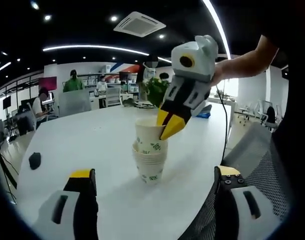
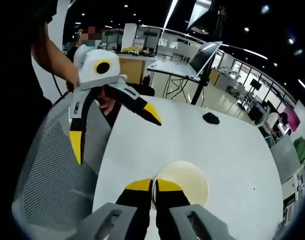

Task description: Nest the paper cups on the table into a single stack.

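- Paper cups (image 1: 150, 157) stand nested in one upright stack on the white table (image 1: 92, 140), near the middle of the left gripper view; green print marks the cup walls.
- Left gripper view: the left gripper (image 1: 155, 182) has its jaws spread wide apart at the bottom, one on either side of the stack, touching nothing and holding nothing.
- Left gripper view: the right gripper (image 1: 171, 125) enters from the upper right, held by a hand (image 1: 217, 72). Its yellow tips are pinched close together on the rim of the top cup (image 1: 151, 137).
- Left gripper view: a small dark object (image 1: 35, 160) lies on the table at the left, well apart from the stack. A mesh chair (image 1: 252, 165) stands beside the table at the right.
- Right gripper view: the right gripper (image 2: 154, 186) looks down into the top cup (image 2: 187, 182); its jaws are nearly together, clamped across the near rim.
- Right gripper view: the left gripper (image 2: 114, 130) hangs at the upper left, jaws splayed wide and empty, above the table edge and the mesh chair (image 2: 52, 165).
- Right gripper view: a small dark object (image 2: 211, 118) lies on the table (image 2: 232, 150) beyond the cup.
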`<control>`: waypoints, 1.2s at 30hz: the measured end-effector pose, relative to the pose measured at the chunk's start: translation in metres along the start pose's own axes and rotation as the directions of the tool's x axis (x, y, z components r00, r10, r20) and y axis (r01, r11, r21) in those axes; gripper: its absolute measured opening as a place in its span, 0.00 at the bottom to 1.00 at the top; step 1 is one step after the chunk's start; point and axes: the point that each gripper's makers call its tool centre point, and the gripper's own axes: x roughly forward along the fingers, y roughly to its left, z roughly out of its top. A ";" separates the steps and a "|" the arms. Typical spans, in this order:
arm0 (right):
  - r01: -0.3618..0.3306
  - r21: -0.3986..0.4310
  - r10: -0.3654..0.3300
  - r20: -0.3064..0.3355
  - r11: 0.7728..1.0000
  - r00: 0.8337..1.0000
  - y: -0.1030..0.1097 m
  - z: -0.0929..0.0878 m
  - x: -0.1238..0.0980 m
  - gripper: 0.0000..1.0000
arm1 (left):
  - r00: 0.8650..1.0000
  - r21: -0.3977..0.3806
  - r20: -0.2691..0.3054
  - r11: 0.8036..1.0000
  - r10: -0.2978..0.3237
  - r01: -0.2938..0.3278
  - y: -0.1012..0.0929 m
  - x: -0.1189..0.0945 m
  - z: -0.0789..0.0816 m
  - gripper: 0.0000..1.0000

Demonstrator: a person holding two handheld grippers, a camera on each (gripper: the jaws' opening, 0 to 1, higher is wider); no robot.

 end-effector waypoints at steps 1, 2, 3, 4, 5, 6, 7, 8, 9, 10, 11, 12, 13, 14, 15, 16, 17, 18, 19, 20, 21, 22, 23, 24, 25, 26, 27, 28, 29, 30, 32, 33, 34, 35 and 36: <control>0.000 0.004 0.000 -0.002 1.000 1.000 0.000 -0.001 0.001 0.00 | 1.000 -0.002 0.000 1.000 0.000 0.000 0.000 0.000 0.000 0.97; -0.001 0.009 0.001 -0.005 1.000 1.000 0.000 -0.002 0.003 0.00 | 1.000 -0.001 0.000 1.000 0.001 -0.001 0.000 0.000 0.000 0.97; -0.002 0.014 0.003 -0.007 1.000 1.000 -0.001 -0.003 0.004 0.00 | 1.000 -0.001 0.000 1.000 0.001 -0.001 0.000 0.000 0.000 0.97; -0.004 0.017 0.004 -0.008 1.000 1.000 -0.001 -0.004 0.005 0.00 | 1.000 -0.001 0.000 1.000 0.002 -0.002 0.001 0.000 0.000 0.97; -0.006 0.026 0.006 -0.011 1.000 1.000 0.000 -0.005 0.007 0.00 | 1.000 -0.001 0.000 1.000 0.001 -0.001 0.001 0.000 -0.001 0.97; -0.006 0.032 0.007 -0.013 0.999 1.000 0.000 -0.005 0.007 0.00 | 1.000 -0.001 0.000 1.000 0.001 -0.001 0.001 0.000 -0.001 0.97; -0.007 0.036 0.008 -0.015 0.999 1.000 0.000 -0.006 0.008 0.00 | 1.000 0.000 0.000 1.000 0.001 -0.001 0.001 0.000 -0.002 0.97; -0.008 0.041 0.009 -0.017 0.999 1.000 0.000 -0.007 0.009 0.00 | 1.000 0.000 0.000 1.000 0.001 -0.001 0.001 0.000 -0.002 0.97; -0.007 0.043 0.008 -0.019 0.999 1.000 0.000 -0.008 0.010 0.00 | 1.000 0.000 -0.001 1.000 0.002 -0.002 0.001 0.000 -0.001 0.96; -0.008 0.043 0.008 -0.021 0.999 1.000 0.001 -0.008 0.011 0.00 | 1.000 0.001 0.000 1.000 0.003 -0.003 0.000 0.000 -0.001 0.96; -0.008 0.043 0.009 -0.022 0.999 1.000 0.002 -0.009 0.012 0.00 | 1.000 0.002 0.000 1.000 0.004 -0.004 0.000 0.000 0.000 0.96; -0.010 0.044 0.011 -0.024 0.999 1.000 0.003 -0.009 0.013 0.00 | 1.000 0.000 0.000 1.000 0.004 -0.004 -0.001 0.000 0.001 0.96; -0.011 0.043 0.012 -0.025 0.999 1.000 0.004 -0.009 0.013 0.00 | 1.000 -0.001 0.000 1.000 0.005 -0.005 -0.001 0.001 0.001 0.96; -0.012 0.043 0.013 -0.027 0.999 1.000 0.005 -0.010 0.014 0.00 | 1.000 0.000 0.000 1.000 0.005 -0.005 -0.001 0.001 0.001 0.96; -0.014 0.042 0.015 -0.030 0.999 0.999 0.006 -0.011 0.015 0.00 | 1.000 -0.001 0.000 1.000 0.005 -0.005 0.000 0.001 0.001 0.96; -0.014 0.040 0.015 -0.032 0.999 0.999 0.007 -0.011 0.016 0.00 | 1.000 -0.001 -0.001 1.000 0.006 -0.006 0.000 0.001 0.000 0.96; -0.015 0.040 0.016 -0.034 0.999 0.999 0.007 -0.012 0.017 0.00 | 1.000 -0.001 -0.001 1.000 0.007 -0.007 0.000 0.001 0.000 0.96; -0.016 0.041 0.018 -0.035 0.999 0.999 0.008 -0.013 0.018 0.00 | 1.000 -0.002 -0.002 1.000 0.007 -0.007 0.000 0.001 0.000 0.96; -0.017 0.040 0.018 -0.035 0.999 0.999 0.009 -0.012 0.019 0.00 | 1.000 -0.003 -0.003 1.000 0.007 -0.007 0.000 0.001 0.000 0.96; -0.017 0.038 0.018 -0.033 0.999 0.999 0.010 -0.012 0.019 0.00 | 1.000 -0.003 -0.002 1.000 0.007 -0.007 0.000 0.001 0.000 0.96; -0.018 0.037 0.019 -0.026 0.999 0.999 0.011 -0.010 0.020 0.00 | 1.000 -0.004 -0.002 1.000 0.006 -0.006 0.000 0.001 0.000 0.96; -0.018 0.041 0.019 -0.025 0.999 1.000 0.012 -0.009 0.020 0.00 | 1.000 -0.004 -0.002 1.000 0.007 -0.007 0.000 0.001 0.000 0.96; -0.019 0.043 0.020 -0.023 0.999 1.000 0.012 -0.009 0.020 0.00 | 1.000 -0.004 -0.002 1.000 0.007 -0.007 0.001 0.001 0.000 0.96; -0.018 0.043 0.019 -0.023 0.999 1.000 0.012 -0.008 0.021 0.00 | 1.000 -0.004 -0.002 1.000 0.007 -0.007 0.001 0.001 0.000 0.96; -0.016 0.042 0.017 -0.024 0.999 1.000 0.012 -0.007 0.021 0.00 | 1.000 -0.005 -0.002 1.000 0.006 -0.006 0.001 0.001 0.000 0.95; -0.015 0.039 0.016 -0.027 0.999 1.000 0.012 -0.007 0.021 0.00 | 1.000 -0.005 -0.001 1.000 0.007 -0.007 0.001 0.001 0.000 0.95; -0.016 0.038 0.017 -0.029 0.999 0.999 0.012 -0.007 0.021 0.00 | 1.000 -0.005 -0.001 1.000 0.007 -0.007 0.001 0.001 0.000 0.95; -0.021 0.033 0.022 -0.029 0.999 0.999 0.013 -0.006 0.020 0.00 | 1.000 -0.005 -0.001 1.000 0.008 -0.008 0.001 0.001 0.000 0.95; -0.025 0.029 0.026 -0.027 0.999 0.999 0.014 -0.006 0.020 0.01 | 1.000 -0.005 -0.001 1.000 0.008 -0.008 0.001 0.001 0.001 0.95; -0.026 0.025 0.026 -0.026 0.999 0.999 0.014 -0.005 0.020 0.02 | 1.000 -0.006 0.001 1.000 0.009 -0.009 0.001 0.000 0.001 0.95; -0.026 0.017 0.027 -0.029 1.000 0.999 0.015 -0.004 0.019 0.03 | 1.000 -0.006 0.000 1.000 0.010 -0.010 0.001 0.000 0.001 0.95; -0.027 0.011 0.027 -0.028 1.000 0.999 0.016 -0.004 0.019 0.03 | 1.000 -0.006 0.001 1.000 0.011 -0.010 0.001 0.000 0.002 0.95; -0.027 0.011 0.028 -0.029 1.000 0.999 0.016 -0.004 0.019 0.03 | 1.000 -0.006 0.001 1.000 0.010 -0.010 0.001 0.001 0.002 0.95; -0.028 0.014 0.028 -0.031 1.000 0.999 0.016 -0.004 0.019 0.03 | 1.000 -0.006 -0.001 1.000 0.010 -0.010 0.000 0.001 0.002 0.95; -0.029 0.017 0.030 -0.032 0.999 0.999 0.016 -0.005 0.019 0.04 | 1.000 -0.004 0.000 1.000 0.010 -0.010 0.001 0.001 0.002 0.95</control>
